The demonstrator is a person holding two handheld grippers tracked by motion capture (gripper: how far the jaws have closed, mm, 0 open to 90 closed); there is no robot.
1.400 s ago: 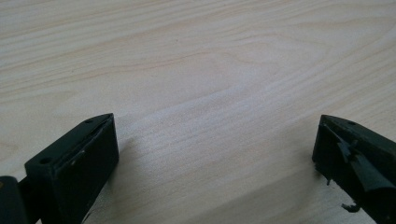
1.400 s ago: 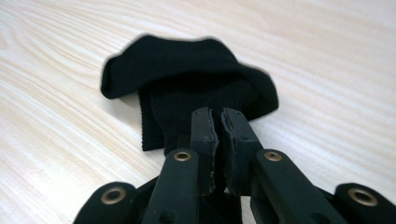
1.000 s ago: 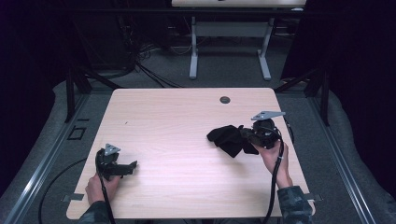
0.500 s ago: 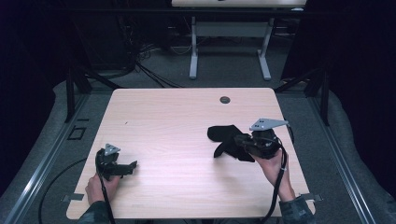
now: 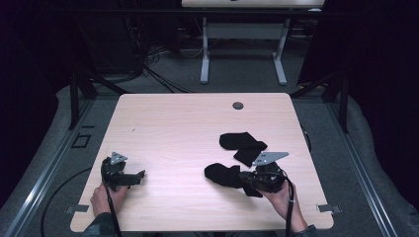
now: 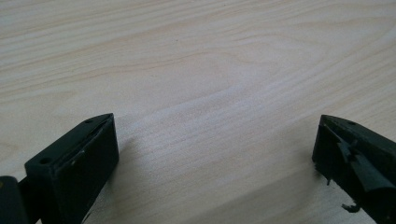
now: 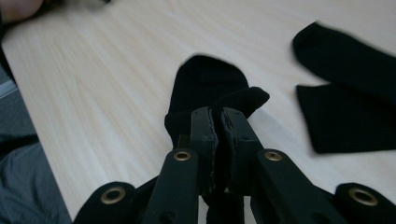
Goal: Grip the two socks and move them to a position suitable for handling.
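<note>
We see two black socks on the pale wooden surface. The right gripper sits near the front right of that surface in the high view, its jaws pointing toward the left. They are pinched nearly together on the near sock, and in the right gripper view a fold of that sock comes out from between the two pads and spreads forward onto the wood, with its rounded end lying just past the jaw tips. The cloth sits right in the closed gap, gripped at one end, while the rest of it rests flat ahead of the jaws.

The far sock lies loose on the surface, just behind the held one and slightly to the right. In the right gripper view we find it to the right of the jaws, bent over on itself and apart from them.

The left gripper rests at the front left of the surface, well apart from both socks. In the left gripper view its jaws stand wide, with bare wood between them. The left hand grips it from below at the surface's edge.
</note>
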